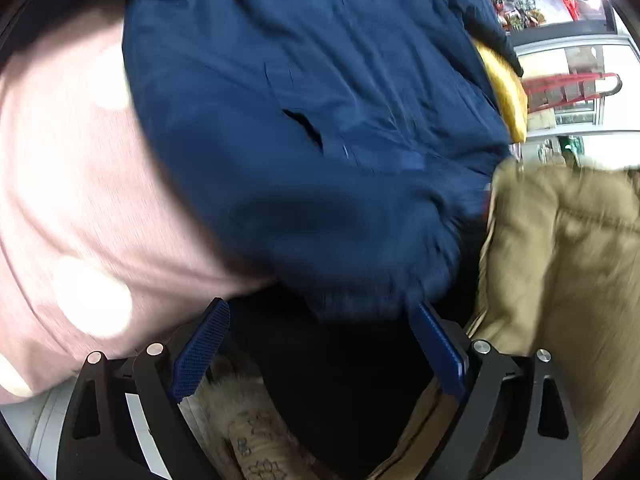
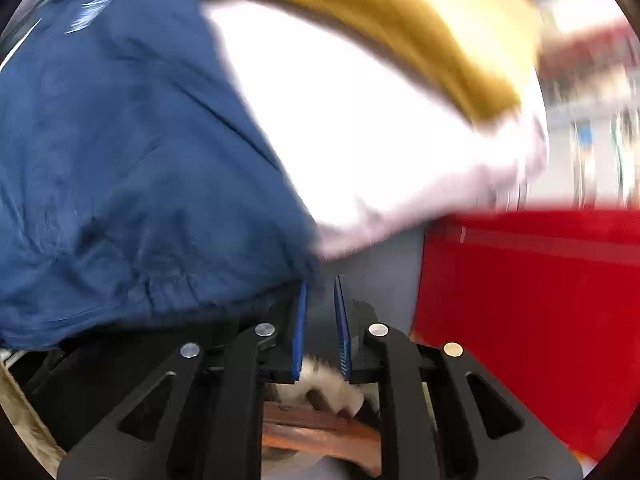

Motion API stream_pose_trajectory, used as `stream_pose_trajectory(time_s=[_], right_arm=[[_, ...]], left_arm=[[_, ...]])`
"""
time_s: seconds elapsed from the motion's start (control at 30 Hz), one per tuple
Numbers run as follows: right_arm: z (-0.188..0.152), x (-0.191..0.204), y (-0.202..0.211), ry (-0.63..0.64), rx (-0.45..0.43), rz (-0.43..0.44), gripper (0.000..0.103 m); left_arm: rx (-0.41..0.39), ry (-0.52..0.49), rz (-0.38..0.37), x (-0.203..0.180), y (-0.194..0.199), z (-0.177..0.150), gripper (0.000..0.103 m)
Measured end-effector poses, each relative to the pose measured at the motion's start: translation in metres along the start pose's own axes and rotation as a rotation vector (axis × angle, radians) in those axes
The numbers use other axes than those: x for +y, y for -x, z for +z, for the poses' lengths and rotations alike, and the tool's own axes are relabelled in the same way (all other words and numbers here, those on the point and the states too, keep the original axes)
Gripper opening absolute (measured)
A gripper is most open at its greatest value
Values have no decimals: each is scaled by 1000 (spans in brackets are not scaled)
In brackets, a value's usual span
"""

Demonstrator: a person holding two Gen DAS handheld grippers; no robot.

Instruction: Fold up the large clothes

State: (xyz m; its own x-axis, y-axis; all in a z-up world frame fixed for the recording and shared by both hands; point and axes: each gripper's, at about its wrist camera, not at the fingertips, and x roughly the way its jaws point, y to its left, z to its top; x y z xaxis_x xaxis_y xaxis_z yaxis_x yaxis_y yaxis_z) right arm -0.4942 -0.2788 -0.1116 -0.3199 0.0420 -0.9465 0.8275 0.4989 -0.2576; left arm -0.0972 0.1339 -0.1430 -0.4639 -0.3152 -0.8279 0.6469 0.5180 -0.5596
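Observation:
A navy blue jacket with a small light-blue chest logo hangs or lies in front of my left gripper. That gripper's blue pads stand wide apart just below the jacket's elastic hem, holding nothing. In the right wrist view the same jacket fills the left side. My right gripper has its pads close together, with the tips at the jacket's hem corner. Blur hides whether fabric is pinched between them.
A pink cloth with white dots lies left of the jacket. An olive padded coat sits at the right. A yellow garment, a white cloth and a red box are near the right gripper. Shop shelves stand behind.

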Motion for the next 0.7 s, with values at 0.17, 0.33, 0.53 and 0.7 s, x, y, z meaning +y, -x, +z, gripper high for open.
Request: stream_pose_trajectory(time_s=[0.17, 0.33, 0.53, 0.7], right_arm=[[-2, -37, 2, -155, -60, 39, 11], [35, 53, 48, 138, -233, 113, 53], [43, 190, 73, 507, -362, 200, 63], [41, 214, 48, 645, -343, 169, 73]], left_arm=[[-31, 154, 100, 37, 14, -6, 88], [-247, 171, 189, 22, 56, 26, 88], [-226, 41, 320, -33, 10, 70, 88], [-194, 93, 352, -26, -36, 54, 89]])
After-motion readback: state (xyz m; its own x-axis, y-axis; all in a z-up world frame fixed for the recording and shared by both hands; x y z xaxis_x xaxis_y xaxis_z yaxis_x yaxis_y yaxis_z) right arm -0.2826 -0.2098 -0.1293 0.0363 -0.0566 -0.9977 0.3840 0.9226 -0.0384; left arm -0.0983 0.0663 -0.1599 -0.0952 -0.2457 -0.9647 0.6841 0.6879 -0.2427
